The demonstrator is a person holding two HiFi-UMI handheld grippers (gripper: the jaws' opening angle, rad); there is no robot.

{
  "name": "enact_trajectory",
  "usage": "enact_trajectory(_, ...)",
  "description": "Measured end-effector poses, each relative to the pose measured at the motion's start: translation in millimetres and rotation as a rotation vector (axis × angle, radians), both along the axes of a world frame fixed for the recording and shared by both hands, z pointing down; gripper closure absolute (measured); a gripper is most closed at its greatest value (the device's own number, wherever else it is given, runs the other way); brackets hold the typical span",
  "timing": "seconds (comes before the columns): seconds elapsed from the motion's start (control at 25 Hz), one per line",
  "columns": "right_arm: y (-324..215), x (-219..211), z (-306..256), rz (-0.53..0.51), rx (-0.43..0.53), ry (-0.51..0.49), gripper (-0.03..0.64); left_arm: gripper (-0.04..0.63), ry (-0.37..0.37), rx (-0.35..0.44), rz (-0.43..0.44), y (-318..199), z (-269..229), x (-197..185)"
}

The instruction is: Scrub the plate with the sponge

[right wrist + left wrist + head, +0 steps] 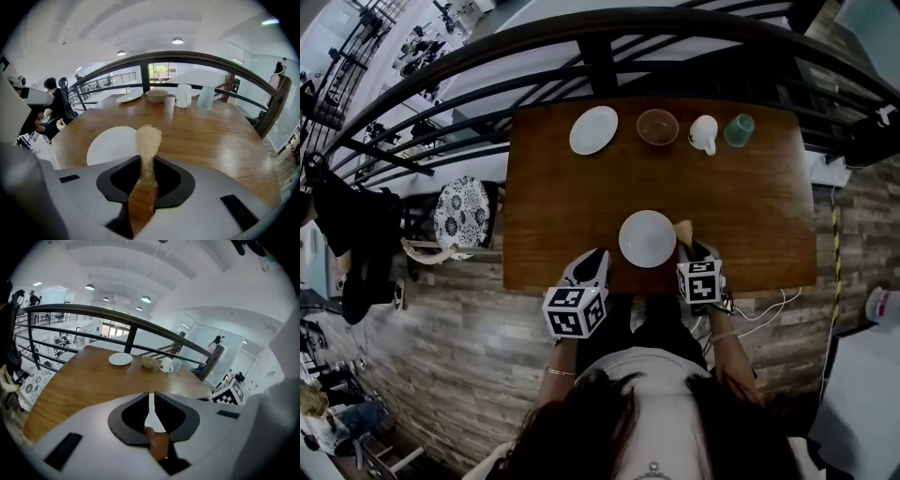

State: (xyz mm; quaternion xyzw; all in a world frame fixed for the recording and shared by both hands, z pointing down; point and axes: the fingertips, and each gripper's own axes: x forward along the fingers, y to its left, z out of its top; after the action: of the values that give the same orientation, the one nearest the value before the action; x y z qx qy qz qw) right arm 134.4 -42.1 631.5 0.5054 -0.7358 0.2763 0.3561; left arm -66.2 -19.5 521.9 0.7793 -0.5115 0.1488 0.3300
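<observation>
A white plate lies near the front edge of the wooden table. My right gripper is at the plate's right rim, shut on a beige fibrous sponge. In the right gripper view the sponge stands up out of the gripper, with the plate just left of it. My left gripper hovers at the table's front edge, left of the plate and apart from it. Its jaws stand shut to a thin slit with nothing in them, and a strip of the plate shows through.
Along the far edge stand a second white plate, a brown bowl, a white mug and a green glass. A dark railing runs behind the table. A chair with a patterned cushion is on the left.
</observation>
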Motion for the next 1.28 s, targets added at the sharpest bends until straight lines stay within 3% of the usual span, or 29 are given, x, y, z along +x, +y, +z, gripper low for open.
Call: enact_trajectory(1.28,-25.8,-37.3,7.9,0.016,-0.017,0.019,0.514,0.494,0.009,-0.25,0.178,-13.1,93.1,19.2)
